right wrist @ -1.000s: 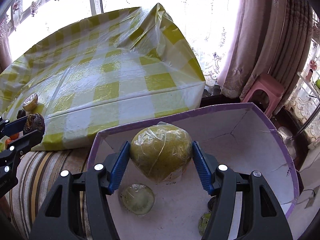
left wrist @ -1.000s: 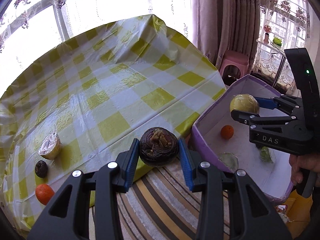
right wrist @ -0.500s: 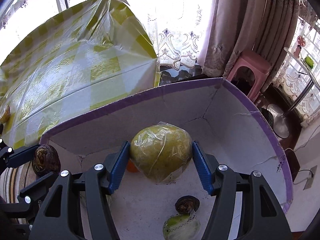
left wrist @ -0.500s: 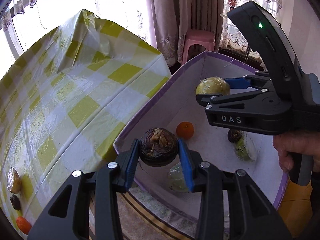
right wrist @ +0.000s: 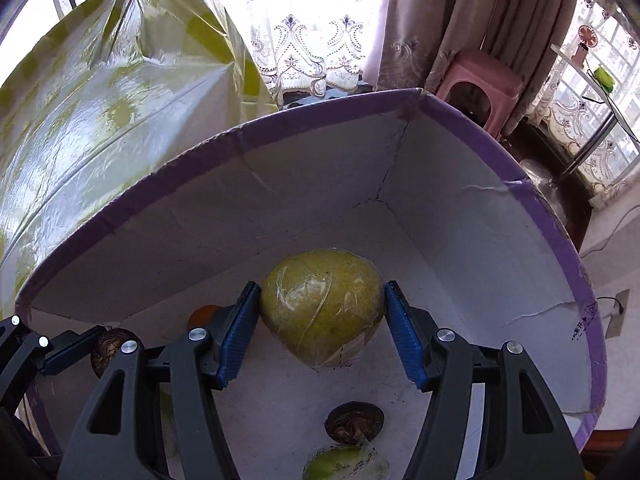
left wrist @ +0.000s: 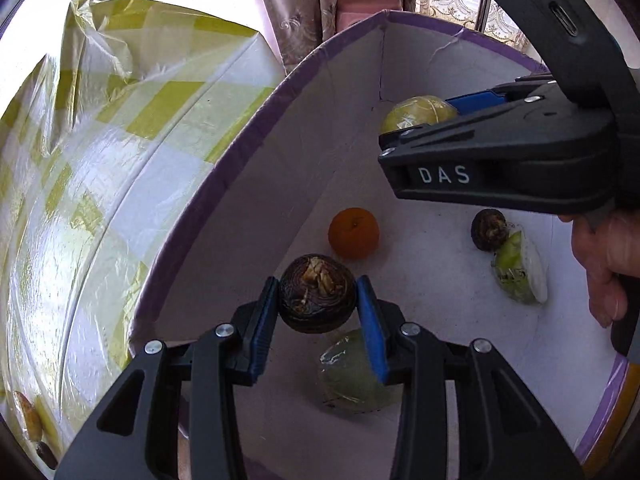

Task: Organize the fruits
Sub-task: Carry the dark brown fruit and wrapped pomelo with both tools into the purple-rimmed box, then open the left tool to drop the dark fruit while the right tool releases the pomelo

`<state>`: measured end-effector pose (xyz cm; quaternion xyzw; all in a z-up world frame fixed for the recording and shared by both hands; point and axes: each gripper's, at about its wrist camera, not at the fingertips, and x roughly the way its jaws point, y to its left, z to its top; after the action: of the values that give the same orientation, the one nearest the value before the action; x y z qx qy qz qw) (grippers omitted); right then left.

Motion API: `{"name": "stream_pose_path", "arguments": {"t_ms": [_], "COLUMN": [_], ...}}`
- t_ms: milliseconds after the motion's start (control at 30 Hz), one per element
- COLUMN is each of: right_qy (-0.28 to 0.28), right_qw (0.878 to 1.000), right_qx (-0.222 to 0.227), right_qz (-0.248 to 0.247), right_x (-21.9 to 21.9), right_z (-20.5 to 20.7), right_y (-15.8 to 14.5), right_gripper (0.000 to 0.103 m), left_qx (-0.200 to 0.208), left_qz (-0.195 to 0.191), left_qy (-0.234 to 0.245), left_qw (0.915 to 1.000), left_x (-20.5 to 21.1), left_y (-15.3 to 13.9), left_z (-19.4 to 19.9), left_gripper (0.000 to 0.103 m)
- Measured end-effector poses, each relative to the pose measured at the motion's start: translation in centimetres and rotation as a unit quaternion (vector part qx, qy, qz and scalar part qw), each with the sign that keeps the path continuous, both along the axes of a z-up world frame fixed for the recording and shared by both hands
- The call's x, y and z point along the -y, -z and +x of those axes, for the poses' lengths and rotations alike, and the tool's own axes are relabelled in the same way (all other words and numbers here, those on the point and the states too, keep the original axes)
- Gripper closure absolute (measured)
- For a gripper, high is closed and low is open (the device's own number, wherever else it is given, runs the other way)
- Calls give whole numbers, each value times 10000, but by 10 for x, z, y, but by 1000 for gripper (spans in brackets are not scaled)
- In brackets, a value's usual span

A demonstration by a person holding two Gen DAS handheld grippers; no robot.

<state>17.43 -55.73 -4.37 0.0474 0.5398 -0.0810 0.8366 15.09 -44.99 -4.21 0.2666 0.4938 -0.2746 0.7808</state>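
My left gripper (left wrist: 318, 306) is shut on a dark brown wrinkled fruit (left wrist: 317, 298), held inside the purple-rimmed white box (left wrist: 248, 168) above its floor. My right gripper (right wrist: 322, 320) is shut on a plastic-wrapped yellow-green fruit (right wrist: 322, 306), also inside the box (right wrist: 320, 128). In the left wrist view the right gripper (left wrist: 416, 120) shows at the upper right with that wrapped fruit (left wrist: 416, 112). On the box floor lie an orange (left wrist: 353, 233), a second dark fruit (left wrist: 489, 229), a wrapped green wedge (left wrist: 518, 272) and a wrapped pale green piece (left wrist: 352, 376).
A table under a yellow-and-white checked cloth (left wrist: 100, 140) stands left of the box, with small fruits at its near edge (left wrist: 30, 416). Curtains and a pink stool (right wrist: 478, 88) are behind the box. A person's hand (left wrist: 604, 264) grips the right tool.
Both grippers have moved from beside the table down into the box, each still holding its fruit. The table has slid to the left of both views.
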Motion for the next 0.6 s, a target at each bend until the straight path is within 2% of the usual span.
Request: {"name": "stream_pose_path", "arguments": {"t_ms": [67, 167, 400, 600], "right_qy": [42, 63, 187, 225], "right_qw": [9999, 9998, 9986, 9972], "right_qx": [-115, -208, -485, -709], "right_qz": [-33, -45, 8, 65], "right_x": [1, 1, -1, 1], "right_z": [3, 5, 14, 19], "right_y": [9, 17, 34, 48], "right_gripper": [41, 41, 41, 41], "left_qx": [80, -155, -255, -346], "left_qz": [51, 201, 512, 603], "left_qy": [-26, 43, 168, 132], "left_qw": [10000, 9997, 9982, 9975], "left_x": [2, 7, 16, 20], "left_y": [-1, 12, 25, 28], "left_z": [3, 7, 8, 12], "left_gripper": [63, 63, 63, 63]}}
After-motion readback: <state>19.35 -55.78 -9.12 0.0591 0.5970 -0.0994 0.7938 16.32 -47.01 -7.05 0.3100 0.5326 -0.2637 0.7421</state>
